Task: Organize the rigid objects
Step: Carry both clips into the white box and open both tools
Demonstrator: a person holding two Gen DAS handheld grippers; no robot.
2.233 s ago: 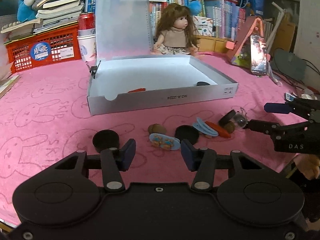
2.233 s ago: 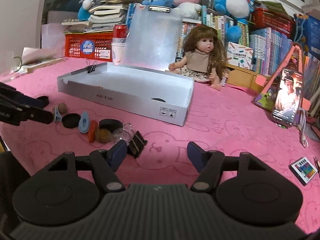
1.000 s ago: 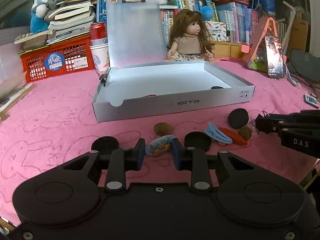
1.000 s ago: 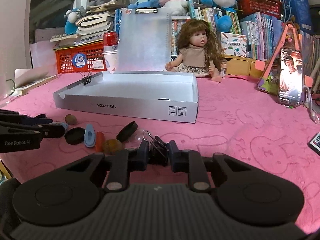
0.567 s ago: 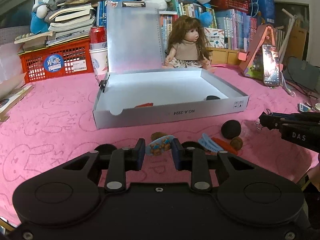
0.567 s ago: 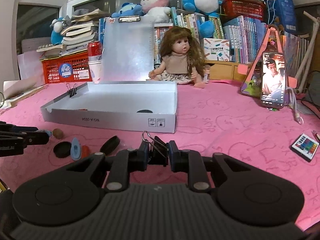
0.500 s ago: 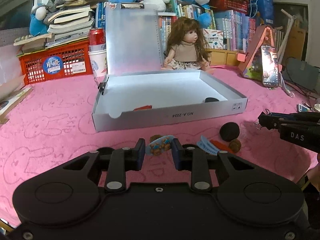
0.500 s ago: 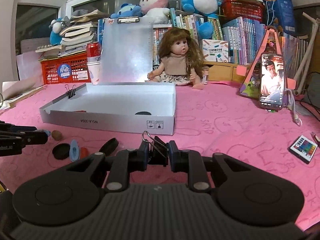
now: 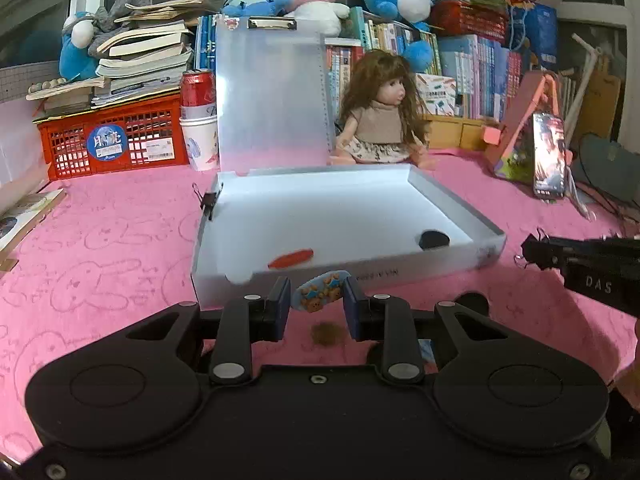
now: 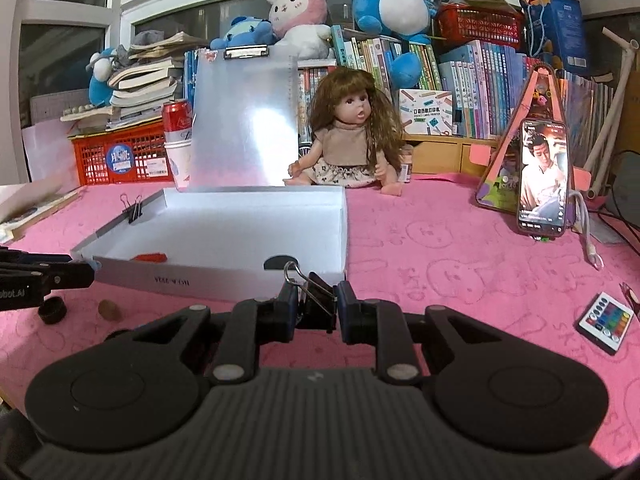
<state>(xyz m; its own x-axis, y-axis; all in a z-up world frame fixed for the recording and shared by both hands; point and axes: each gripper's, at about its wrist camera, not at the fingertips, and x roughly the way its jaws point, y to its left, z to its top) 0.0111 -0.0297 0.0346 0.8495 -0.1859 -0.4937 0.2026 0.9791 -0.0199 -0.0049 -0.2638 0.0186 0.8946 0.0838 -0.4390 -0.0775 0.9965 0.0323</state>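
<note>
Honestly, both grippers are clamped: left gripper (image 9: 316,304) on a hair clip (image 9: 318,297), right gripper (image 10: 317,307) on a binder clip (image 10: 316,306); either could snag the box (image 9: 448,268) wall.

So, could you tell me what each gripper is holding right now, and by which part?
The left gripper pinches the bear-print hair clip across its sides; the right gripper clamps the black binder clip by its body.

We find the white box (image 9: 460,268) open from above, most of its floor bare, with only an orange piece (image 9: 291,258) and a black disc (image 9: 435,239) lying near its front wall. Its raised lid (image 9: 272,100) and the doll (image 9: 380,120) close off the far side, and a binder clip (image 9: 208,200) sits on the left rim. On the pink surface (image 10: 460,264) to the right of the box there is bare cloth as far as the phone (image 10: 543,176) and remote (image 10: 606,322).
</note>
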